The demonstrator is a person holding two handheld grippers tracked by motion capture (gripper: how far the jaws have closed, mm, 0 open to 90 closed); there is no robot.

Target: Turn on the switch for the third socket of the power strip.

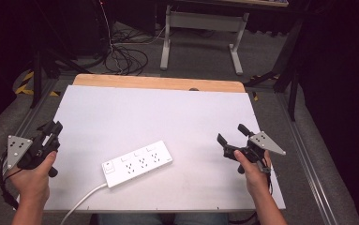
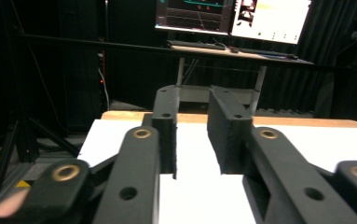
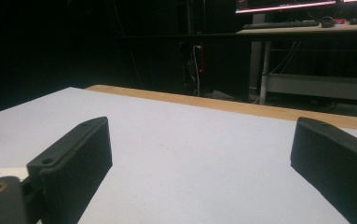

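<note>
White power strip lying flat near the tabletop's front edge, slightly left of middle, cord trailing off that front edge. Left tool held at the left edge, jaws narrowed to a small gap, nothing between them. Right tool near the right edge, jaws spread wide, empty. Both well apart from the strip.

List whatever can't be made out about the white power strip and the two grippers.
- White plastic power strip: its white cable is cut off by the high view's bottom edge, so the plug is unseen.
- Its switch and socket markings: too small in the high view.
- Left gripper: narrow gap, nothing between the jaws.
- Right gripper: jaw bases cut off by the bottom edge.
</note>
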